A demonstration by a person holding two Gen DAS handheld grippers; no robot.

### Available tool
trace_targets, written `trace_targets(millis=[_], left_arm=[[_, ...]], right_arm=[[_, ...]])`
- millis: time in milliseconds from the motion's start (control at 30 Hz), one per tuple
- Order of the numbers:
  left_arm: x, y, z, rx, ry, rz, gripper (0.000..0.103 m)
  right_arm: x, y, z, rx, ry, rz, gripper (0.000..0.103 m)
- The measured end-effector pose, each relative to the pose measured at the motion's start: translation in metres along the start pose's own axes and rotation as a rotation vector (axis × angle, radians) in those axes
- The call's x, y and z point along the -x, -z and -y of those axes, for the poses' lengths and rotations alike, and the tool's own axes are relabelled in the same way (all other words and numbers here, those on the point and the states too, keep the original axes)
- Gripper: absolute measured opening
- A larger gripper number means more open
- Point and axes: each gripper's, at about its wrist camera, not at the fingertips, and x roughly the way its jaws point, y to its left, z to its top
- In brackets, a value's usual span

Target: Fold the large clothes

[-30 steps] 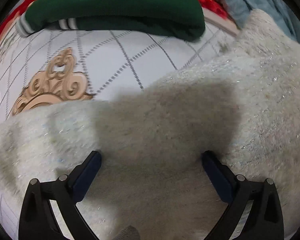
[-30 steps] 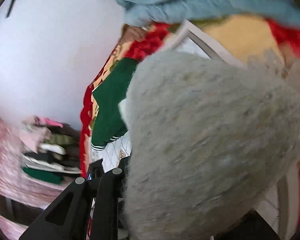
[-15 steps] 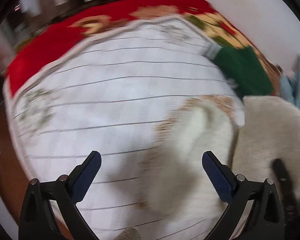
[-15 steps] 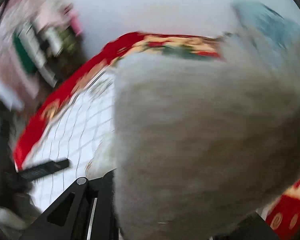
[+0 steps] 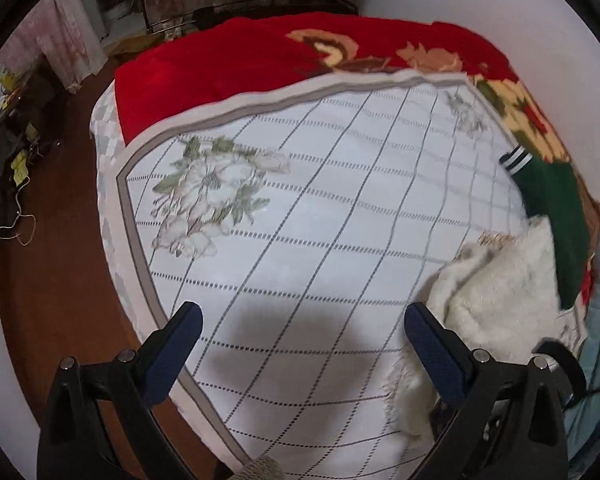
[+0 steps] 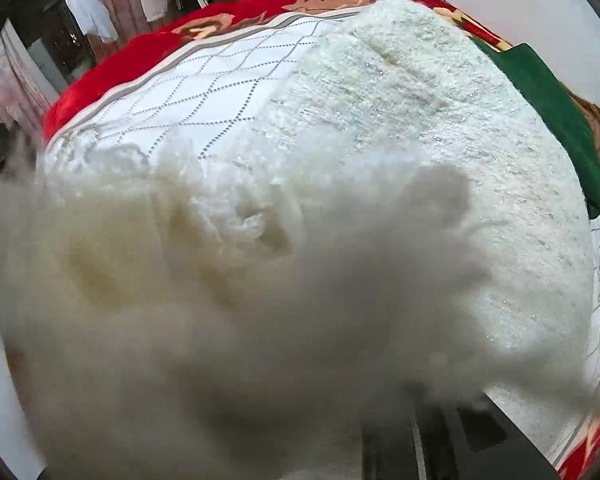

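My left gripper (image 5: pixel 300 332) hung wide open and empty over the bed's white checked sheet (image 5: pixel 320 208). My right fingers were opening, fluffy white sweater (image 6: pixel 400 160) bunched between them.

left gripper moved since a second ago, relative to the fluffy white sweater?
Yes. The left gripper, open, was over the fluffy white sweater; it now hangs over the bare checked sheet, sweater at the right edge.

No readable text anywhere right now. The bedspread (image 5: pixel 340 208) carries only printed flowers and grid lines, and the white sweater (image 6: pixel 420 140) and green garment (image 5: pixel 552 208) show no labels or brands.
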Motion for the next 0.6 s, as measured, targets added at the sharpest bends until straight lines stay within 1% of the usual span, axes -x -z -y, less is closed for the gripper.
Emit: trace_targets(millis=[33,100,133,167,200,233,300,333,367,467,500,533,600], left_arm=[[0.002,-0.005,0.003,-0.002,0.010,0.007,0.103],[0.010,-0.017,0.012,-0.015,0.054,0.021,0.103],[0.016,-0.025,0.021,-0.032,0.084,0.033,0.103],[0.019,-0.030,0.030,-0.048,0.105,0.040,0.103],[0.021,-0.034,0.039,-0.068,0.128,0.044,0.103],[0.022,-0.037,0.052,-0.097,0.148,0.048,0.103],[0.013,-0.039,0.072,-0.140,0.160,0.032,0.103],[0.002,-0.039,0.085,-0.166,0.170,0.004,0.103],[-0.010,-0.037,0.094,-0.188,0.169,-0.015,0.103],[-0.059,-0.026,0.115,-0.270,0.124,-0.102,0.103],[-0.078,-0.020,0.118,-0.287,0.109,-0.152,0.103],[-0.103,-0.010,0.122,-0.305,0.111,-0.229,0.103],[-0.134,0.006,0.123,-0.315,0.127,-0.346,0.103]], right_arm=[[0.009,-0.001,0.005,-0.010,-0.062,-0.005,0.047],[0.030,0.005,0.013,-0.039,-0.221,-0.052,0.061],[0.037,0.009,0.018,-0.051,-0.277,-0.075,0.062],[0.043,0.016,0.023,-0.075,-0.365,-0.113,0.062],[0.049,0.025,0.034,-0.128,-0.483,-0.173,0.062],[0.053,0.030,0.043,-0.177,-0.519,-0.206,0.062],[0.061,0.040,0.067,-0.331,-0.545,-0.252,0.062],[0.065,0.050,0.086,-0.422,-0.551,-0.258,0.062],[0.070,0.057,0.104,-0.493,-0.532,-0.255,0.062],[0.089,0.071,0.141,-0.594,-0.437,-0.200,0.062],[0.095,0.075,0.158,-0.630,-0.388,-0.174,0.062],[0.101,0.077,0.164,-0.657,-0.361,-0.161,0.062],[0.097,0.075,0.192,-0.733,-0.311,-0.138,0.062]])
